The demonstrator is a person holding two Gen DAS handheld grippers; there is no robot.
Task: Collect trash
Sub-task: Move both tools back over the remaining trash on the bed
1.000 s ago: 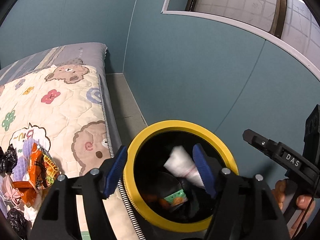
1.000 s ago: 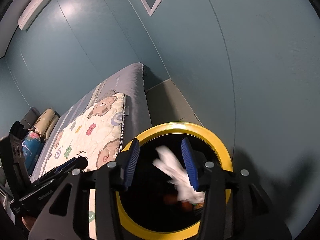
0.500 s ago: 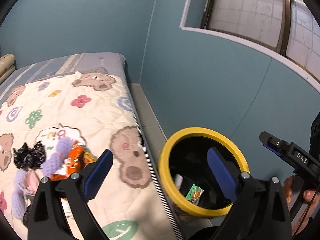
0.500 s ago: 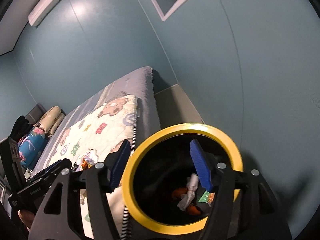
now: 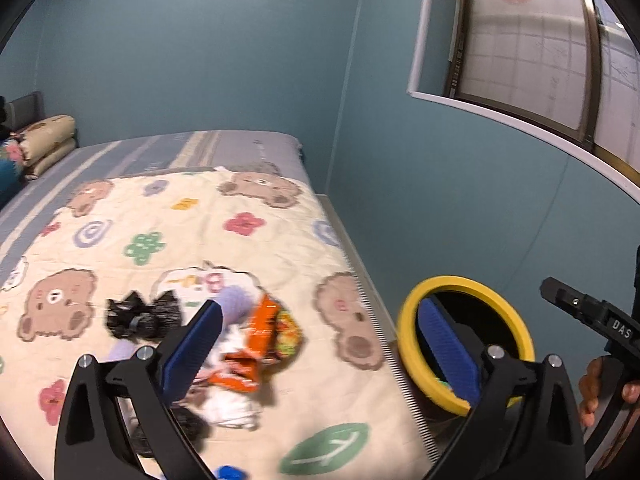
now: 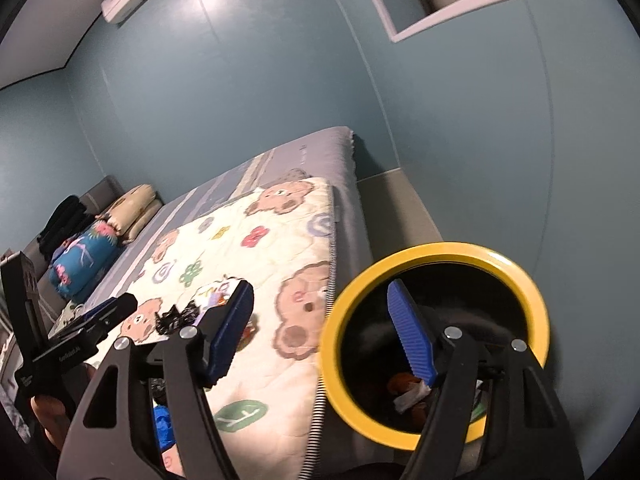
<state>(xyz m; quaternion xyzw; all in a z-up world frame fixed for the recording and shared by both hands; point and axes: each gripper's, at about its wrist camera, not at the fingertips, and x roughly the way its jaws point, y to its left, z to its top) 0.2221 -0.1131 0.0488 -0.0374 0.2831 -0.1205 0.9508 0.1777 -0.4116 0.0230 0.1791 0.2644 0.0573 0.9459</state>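
Gaping wide with nothing between its blue pads (image 5: 192,350), the left gripper (image 5: 320,352) has just been opening and hangs over the near right part of the quilt (image 5: 168,216), its left pad above the trash pile (image 5: 240,356) and its right pad in front of the bin (image 5: 464,344). That pile lies on the quilt just ahead of the left pad: an orange wrapper (image 5: 260,344), white crumpled paper (image 5: 234,406), a lilac piece (image 5: 236,300) and, just left of these, a black crinkled scrap (image 5: 140,316). The right gripper (image 6: 320,340) has also just been opening and stands partly apart, empty; its left pad (image 6: 230,336) is over the quilt's near edge and its right pad (image 6: 410,336) is over the bin's mouth. The bin, black inside with a yellow rim (image 6: 440,252), stands on the floor (image 6: 400,200) just right of the bed (image 6: 320,152), between the mattress and the teal wall (image 6: 500,120). Trash already lies at its bottom: white paper (image 6: 412,394) and something orange (image 6: 402,382). Each gripper shows in the other's view, held by a hand (image 5: 600,384) at the frame edge. At the far left end of the bed lie pillows (image 6: 132,208) and a blue flowered bundle (image 6: 84,256). A window (image 5: 540,40) is set high in the right wall.
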